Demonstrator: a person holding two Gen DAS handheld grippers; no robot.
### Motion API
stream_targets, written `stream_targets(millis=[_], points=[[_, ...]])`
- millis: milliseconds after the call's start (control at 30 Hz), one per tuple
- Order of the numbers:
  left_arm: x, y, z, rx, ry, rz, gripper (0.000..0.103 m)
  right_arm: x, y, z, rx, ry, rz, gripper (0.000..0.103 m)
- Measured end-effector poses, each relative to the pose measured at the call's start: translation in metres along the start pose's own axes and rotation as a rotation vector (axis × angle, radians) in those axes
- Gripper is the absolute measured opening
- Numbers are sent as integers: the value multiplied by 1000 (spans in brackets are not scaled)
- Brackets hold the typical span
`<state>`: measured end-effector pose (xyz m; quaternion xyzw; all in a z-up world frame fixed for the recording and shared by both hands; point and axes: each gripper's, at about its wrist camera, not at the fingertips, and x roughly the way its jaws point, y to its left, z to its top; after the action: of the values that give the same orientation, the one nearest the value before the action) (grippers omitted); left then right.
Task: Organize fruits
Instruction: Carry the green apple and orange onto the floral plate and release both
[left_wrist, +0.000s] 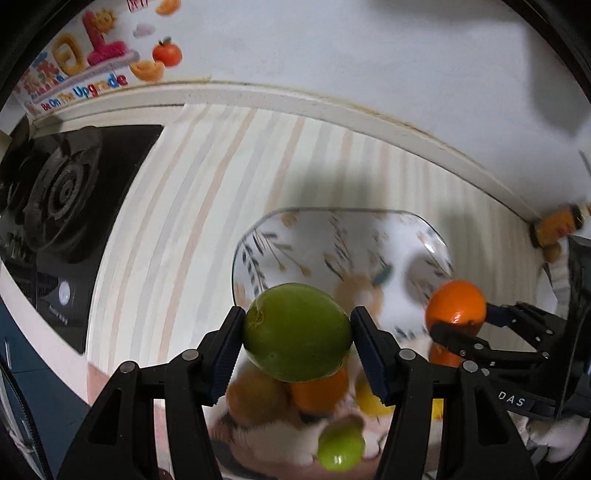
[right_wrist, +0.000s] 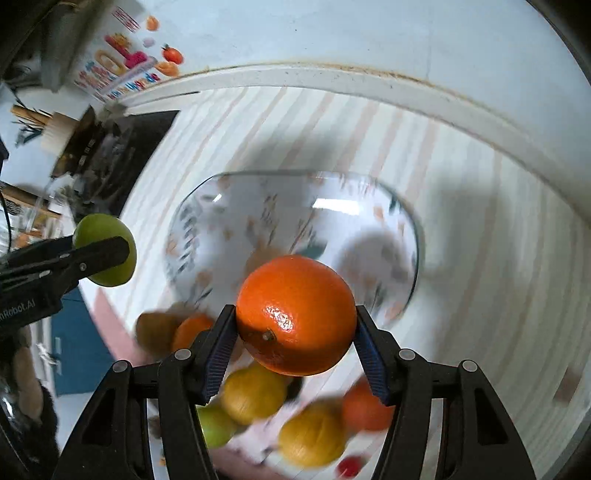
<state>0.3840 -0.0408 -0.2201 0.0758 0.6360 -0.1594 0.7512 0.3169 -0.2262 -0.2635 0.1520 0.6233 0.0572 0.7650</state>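
My left gripper (left_wrist: 297, 332) is shut on a green fruit (left_wrist: 297, 332), held above the near rim of a patterned glass plate (left_wrist: 295, 236). My right gripper (right_wrist: 295, 317) is shut on an orange (right_wrist: 295, 314), held over the plate's (right_wrist: 258, 206) near edge. In the left wrist view the right gripper (left_wrist: 458, 325) with its orange (left_wrist: 456, 306) is at the right. In the right wrist view the left gripper (right_wrist: 107, 251) with the green fruit (right_wrist: 107, 229) is at the left. Loose fruits lie below: an orange (left_wrist: 319, 393), a small green fruit (left_wrist: 340, 448), yellow fruits (right_wrist: 255, 393), a brown fruit (right_wrist: 155, 328).
A black gas stove (left_wrist: 62, 192) sits at the left of the striped counter (left_wrist: 192, 206). A white wall with a colourful sticker (left_wrist: 85, 55) runs behind. An orange object (left_wrist: 557, 225) lies in the right corner. A utensil holder (right_wrist: 55, 129) stands by the stove.
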Motion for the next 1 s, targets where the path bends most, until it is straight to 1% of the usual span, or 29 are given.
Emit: stream_targets(millis=[33, 133, 233, 367, 433, 567, 667, 700, 733, 767, 800, 833, 900, 1000], points=[[9, 3, 8, -3, 20, -6, 56, 8, -7, 12, -8, 18, -9, 64], [38, 9, 32, -51, 94, -34, 56, 36, -8, 41, -5, 63, -30, 64], [64, 9, 46, -80, 148, -51, 56, 59, -10, 55, 3, 98, -46, 64], [88, 4, 56, -94, 204, -66, 56, 76, -17, 66, 47, 124, -41, 64], [96, 3, 59, -97, 222, -70, 56, 83, -18, 70, 56, 136, -36, 64], [105, 1, 64, -100, 246, -52, 57, 90, -17, 73, 77, 169, -15, 65], [106, 1, 64, -111, 256, -55, 57, 91, -22, 72, 114, 190, 9, 66], [105, 3, 64, -116, 247, -53, 57, 93, -25, 72, 128, 192, 22, 75], [103, 4, 64, -121, 241, -53, 59, 90, -27, 71, 142, 187, 28, 93], [101, 6, 65, -127, 236, -59, 71, 85, -30, 71, 150, 174, 25, 96], [99, 7, 64, -132, 230, -66, 83, 82, -31, 72, 154, 164, 23, 96], [96, 9, 65, -136, 219, -65, 86, 76, -34, 72, 164, 155, 24, 96], [89, 11, 64, -133, 200, -51, 87, 67, -38, 70, 185, 145, 20, 96], [75, 13, 57, -127, 168, -23, 87, 48, -38, 63, 182, 108, -56, 96]])
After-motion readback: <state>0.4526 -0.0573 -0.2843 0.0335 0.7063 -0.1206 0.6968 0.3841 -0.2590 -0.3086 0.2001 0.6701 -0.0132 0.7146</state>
